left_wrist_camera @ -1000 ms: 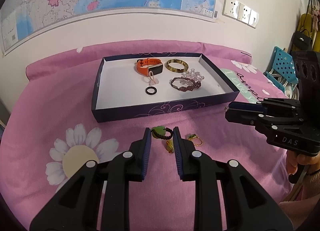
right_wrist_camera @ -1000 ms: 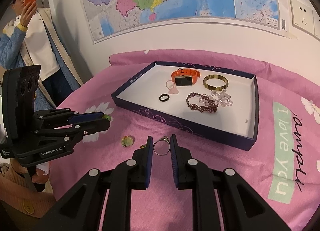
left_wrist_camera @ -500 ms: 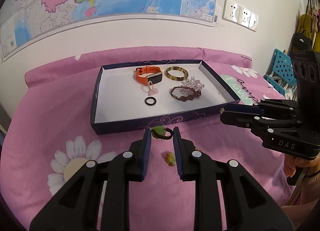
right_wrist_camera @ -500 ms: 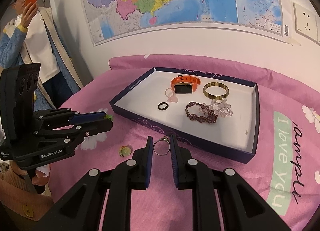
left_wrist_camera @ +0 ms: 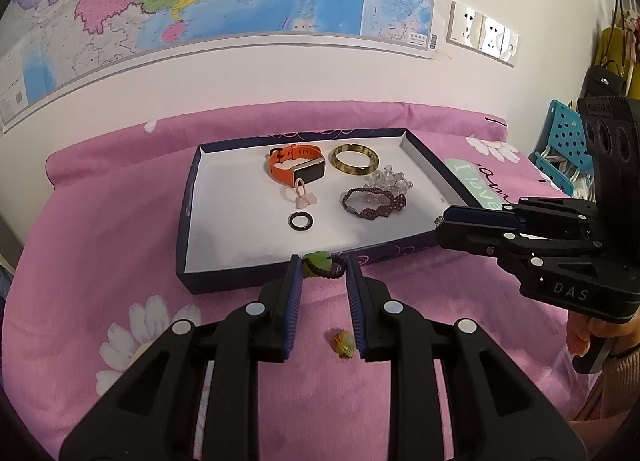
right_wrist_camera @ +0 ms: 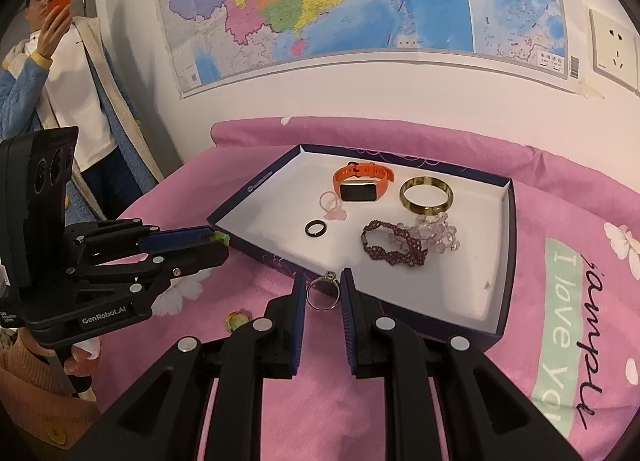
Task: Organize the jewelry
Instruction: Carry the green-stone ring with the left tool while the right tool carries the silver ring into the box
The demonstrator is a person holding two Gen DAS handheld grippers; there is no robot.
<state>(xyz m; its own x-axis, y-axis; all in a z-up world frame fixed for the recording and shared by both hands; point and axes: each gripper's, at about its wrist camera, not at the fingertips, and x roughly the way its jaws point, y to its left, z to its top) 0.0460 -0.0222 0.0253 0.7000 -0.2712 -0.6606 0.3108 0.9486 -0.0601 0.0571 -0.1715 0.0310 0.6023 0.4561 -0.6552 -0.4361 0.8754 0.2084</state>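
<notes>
Two pieces are in your tongs at once. The left tongs (left_wrist_camera: pixel 323 267) are clamped on a dark beaded ring with a green leaf-shaped stone (left_wrist_camera: pixel 322 264), held just before the near wall of the shallow navy cardboard box with a white floor (left_wrist_camera: pixel 188 221). The right tongs (right_wrist_camera: pixel 323 287) pinch a thin silver ring with a small set stone (right_wrist_camera: pixel 323 292) over the same near wall.

Carry each piece past that wall before you let go, and part the tongs low over bare white floor; I judge a release from height would let a ring roll or bounce.

The right half of the box is crowded: an orange-strapped smart band (left_wrist_camera: pixel 297 166), a gold-and-dark bangle (left_wrist_camera: pixel 354 159), a purple beaded bracelet (left_wrist_camera: pixel 374 203), clear crystal beads (left_wrist_camera: pixel 390 179), a small black ring (left_wrist_camera: pixel 301 220) and a pink charm ring (left_wrist_camera: pixel 302 194). Aim left. A small yellow-green trinket (left_wrist_camera: pixel 344 343) waits on the pink floral bedspread (left_wrist_camera: pixel 100 245).
</notes>
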